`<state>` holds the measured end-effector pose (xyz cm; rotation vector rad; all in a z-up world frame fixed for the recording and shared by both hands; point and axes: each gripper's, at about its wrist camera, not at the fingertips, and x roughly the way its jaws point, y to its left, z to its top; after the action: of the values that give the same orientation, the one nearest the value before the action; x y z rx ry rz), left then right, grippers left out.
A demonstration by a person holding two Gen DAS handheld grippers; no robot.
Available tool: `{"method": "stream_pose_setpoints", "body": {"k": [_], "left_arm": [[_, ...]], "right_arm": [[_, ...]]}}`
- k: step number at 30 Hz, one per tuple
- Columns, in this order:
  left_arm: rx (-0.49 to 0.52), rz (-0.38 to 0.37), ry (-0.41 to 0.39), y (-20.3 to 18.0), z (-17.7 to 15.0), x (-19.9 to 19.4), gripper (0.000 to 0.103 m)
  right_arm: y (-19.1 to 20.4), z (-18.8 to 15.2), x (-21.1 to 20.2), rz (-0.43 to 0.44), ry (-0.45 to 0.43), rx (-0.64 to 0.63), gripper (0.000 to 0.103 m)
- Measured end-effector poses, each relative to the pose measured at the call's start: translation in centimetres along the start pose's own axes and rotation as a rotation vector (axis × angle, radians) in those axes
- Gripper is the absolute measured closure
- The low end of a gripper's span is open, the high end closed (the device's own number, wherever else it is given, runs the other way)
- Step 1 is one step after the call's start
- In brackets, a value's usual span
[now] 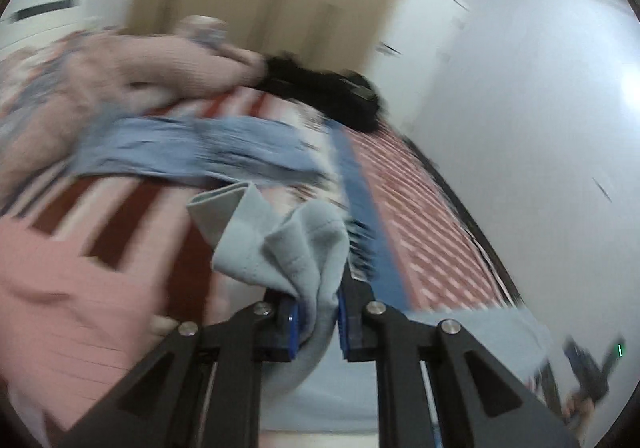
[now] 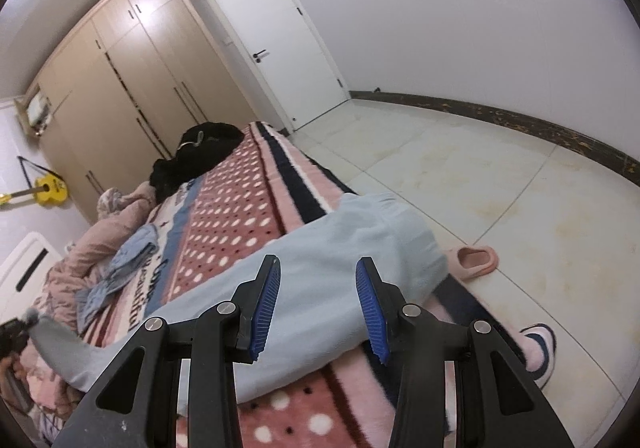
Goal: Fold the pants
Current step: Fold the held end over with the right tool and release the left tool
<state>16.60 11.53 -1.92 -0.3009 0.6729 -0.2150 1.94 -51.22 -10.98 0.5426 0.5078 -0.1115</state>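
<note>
Nearest to us in the left wrist view, the left gripper [image 1: 318, 318] has its jaws drawn close together, pinching a bunched fold of the light blue pants [image 1: 288, 244]. We see the cloth rising from between the blue pads [image 1: 293, 330] toward the centre of the frame, its hem standing up in loose folds. Beyond it the bed [image 1: 420, 215] carries a red-and-white patterned blanket, with a blue garment [image 1: 192, 151] lying across the middle, a pink quilt [image 1: 132, 71] at upper left and a black heap [image 1: 332, 95] just right of it. Much of this view is blurred.

Turning to the right wrist view, we find the right gripper [image 2: 316, 302] with its jaws spread wide, holding nothing. Between and beyond them the pants [image 2: 340, 248] stretch across the bed [image 2: 240, 187], the waistband end reaching the bed's edge at centre right. A pink slipper [image 2: 476, 258] sits on the floor [image 2: 500, 175] just beside that end.
</note>
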Motion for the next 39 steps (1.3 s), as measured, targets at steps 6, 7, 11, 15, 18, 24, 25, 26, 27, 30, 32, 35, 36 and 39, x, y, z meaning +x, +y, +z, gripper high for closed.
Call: {"method": "stream_pose_setpoints", "body": {"k": [6,7,11,15,18,24,25,26,27,30,32,35,36,39], "left_arm": [[0.186,-0.123,0.199,-9.1,-6.5,8.3,0.091],[0.204,-0.136,0.252,-10.0,-7.9,10.0,0.090],[0.279,-0.163,0.383,-11.7,-11.8,12.9,0.068],[0.259,-0.215,0.324,-10.2,-11.6,10.2,0.032],[0.187,-0.204,0.254,-7.8,-10.7,7.4,0.028],[0.086,-0.069,0.169,-1.7,-11.1,3.6,0.024],[0.091,-0.041,0.165,-1.1,-11.4,3.5,0.024],[0.097,-0.007,0.165,-0.3,-11.9,3.5,0.024],[0.099,0.012,0.167,0.3,-12.3,3.6,0.024],[0.079,-0.003,0.156,1.9,-13.1,3.7,0.024],[0.081,-0.018,0.146,2.3,-13.4,3.9,0.024],[0.092,-0.031,0.143,2.7,-13.6,4.2,0.024],[0.094,-0.036,0.141,2.9,-13.7,4.3,0.024],[0.084,-0.050,0.129,3.5,-13.8,4.4,0.024]], "right_arm": [[0.4,-0.7,0.4,0.034,0.020,0.004,0.067],[0.3,-0.8,0.5,0.038,0.026,0.007,0.067],[0.3,-1.3,0.8,0.044,0.054,0.002,0.067],[1.2,-1.7,1.5,0.047,0.091,-0.050,0.067],[3.1,-2.1,2.4,0.082,0.126,-0.100,0.064],[10.8,-4.6,6.0,0.288,0.263,-0.174,0.043],[12.3,-5.3,6.8,0.328,0.300,-0.177,0.042],[14.2,-6.4,7.9,0.373,0.348,-0.177,0.041],[15.4,-7.3,8.7,0.396,0.381,-0.175,0.038],[19.2,-10.6,11.2,0.444,0.487,-0.159,0.029],[20.9,-12.4,12.3,0.449,0.535,-0.138,0.024],[23.1,-14.8,13.9,0.435,0.595,-0.112,0.024],[23.6,-15.2,14.3,0.428,0.602,-0.110,0.022],[25.4,-15.9,15.0,0.394,0.598,-0.105,0.018]]}}
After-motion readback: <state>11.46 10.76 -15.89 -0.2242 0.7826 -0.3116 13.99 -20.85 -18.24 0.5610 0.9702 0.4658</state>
